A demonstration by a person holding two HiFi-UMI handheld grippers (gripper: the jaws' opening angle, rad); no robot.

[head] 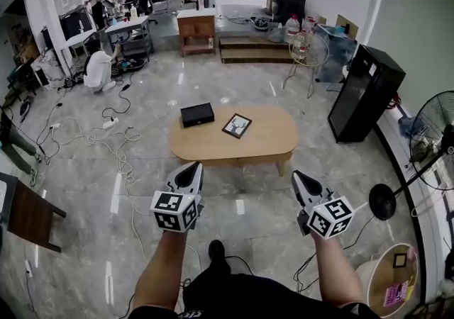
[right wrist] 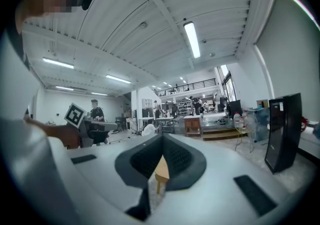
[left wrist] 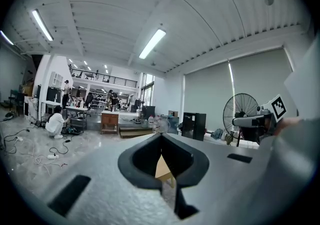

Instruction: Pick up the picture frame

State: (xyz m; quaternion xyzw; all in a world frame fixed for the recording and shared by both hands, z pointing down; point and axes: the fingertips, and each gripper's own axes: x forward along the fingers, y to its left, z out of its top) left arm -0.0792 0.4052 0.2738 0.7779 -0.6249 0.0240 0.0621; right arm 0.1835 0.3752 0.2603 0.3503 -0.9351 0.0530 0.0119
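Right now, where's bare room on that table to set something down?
On the table, the right end beyond the picture frame is bare, as is the near strip in front of the black box. Box and frame crowd the back left.

Large open workshop with a glossy grey stone floor (head: 262,232). An oval light-wood table (head: 266,137) stands in the middle, with 1 black box (head: 197,114) resting near its left end. To the right is a tall black cabinet (head: 365,91), and at the right edge a black pedestal fan (head: 434,142). White cables (head: 126,158) trail over the floor at left. Farther back, 1 person in white (head: 98,69) crouches on the floor, well left of a wooden cabinet (head: 196,30) and low wooden steps (head: 252,48).
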